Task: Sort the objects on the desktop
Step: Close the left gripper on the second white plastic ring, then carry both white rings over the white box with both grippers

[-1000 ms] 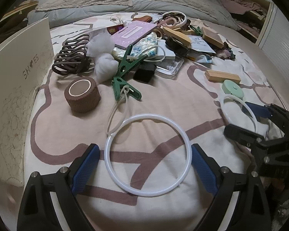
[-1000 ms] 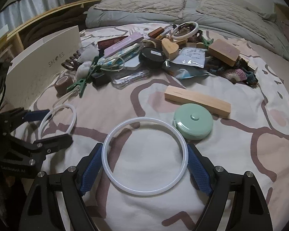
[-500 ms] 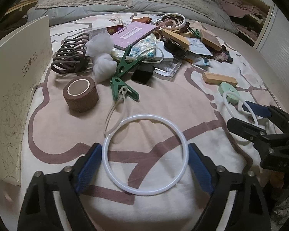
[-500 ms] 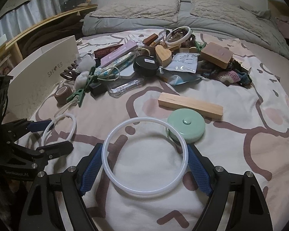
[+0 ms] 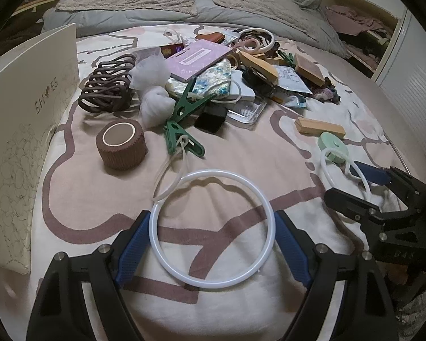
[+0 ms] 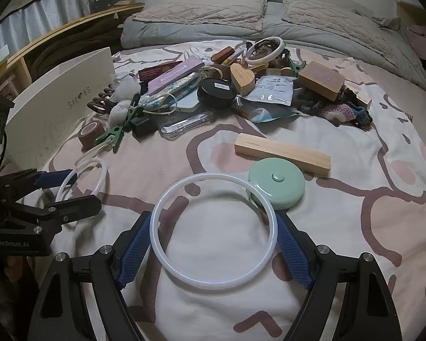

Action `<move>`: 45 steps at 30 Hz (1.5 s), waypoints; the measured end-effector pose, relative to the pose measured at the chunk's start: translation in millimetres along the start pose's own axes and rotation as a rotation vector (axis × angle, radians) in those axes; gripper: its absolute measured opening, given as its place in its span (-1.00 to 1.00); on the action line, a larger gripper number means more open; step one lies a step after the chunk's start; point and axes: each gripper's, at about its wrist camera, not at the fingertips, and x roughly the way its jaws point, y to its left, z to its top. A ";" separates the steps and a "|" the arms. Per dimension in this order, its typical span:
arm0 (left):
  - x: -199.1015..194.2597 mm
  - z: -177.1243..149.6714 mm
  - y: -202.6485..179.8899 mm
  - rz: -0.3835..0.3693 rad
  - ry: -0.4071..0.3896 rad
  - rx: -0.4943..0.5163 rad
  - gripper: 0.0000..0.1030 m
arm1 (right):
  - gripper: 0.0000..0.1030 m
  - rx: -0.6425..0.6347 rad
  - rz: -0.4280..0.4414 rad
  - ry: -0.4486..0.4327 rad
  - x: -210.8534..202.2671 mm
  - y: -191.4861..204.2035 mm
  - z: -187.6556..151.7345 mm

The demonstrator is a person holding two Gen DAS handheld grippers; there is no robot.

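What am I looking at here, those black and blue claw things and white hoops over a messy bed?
These are two hand-held tools, each with a camera looking along its fingers. One picture is from the left gripper, the other from the right gripper. Each grips a thin white plastic ring: the left-hand ring and the right-hand ring. Each tool shows at the edge of the other's view. On the patterned pink blanket lie a mint-green round tape measure, a pale wooden block, a brown bandage roll, green clothes pegs and a cream shoebox lid.

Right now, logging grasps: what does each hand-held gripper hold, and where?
Left hand-held gripper: a white ring, across its outer rim. Right hand-held gripper: another white ring, likewise.
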 end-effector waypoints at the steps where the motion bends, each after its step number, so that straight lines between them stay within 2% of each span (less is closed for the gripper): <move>1: -0.8 0.7 0.4 0.001 -0.005 -0.004 0.65 | 0.64 0.000 0.002 -0.003 -0.5 0.2 0.2; 8: -11.6 7.5 2.9 0.014 -0.060 -0.017 0.65 | 0.64 0.023 0.007 -0.021 -3.8 -0.2 2.7; 18: -33.0 16.5 11.7 0.065 -0.157 -0.027 0.65 | 0.64 0.038 -0.004 -0.101 -23.6 3.9 15.2; 27: -52.2 25.0 14.3 0.067 -0.217 -0.033 0.65 | 0.64 0.038 -0.015 -0.173 -43.3 7.5 28.7; 45: -128.4 59.2 12.6 0.102 -0.426 -0.054 0.65 | 0.64 0.056 -0.007 -0.338 -98.1 23.5 69.3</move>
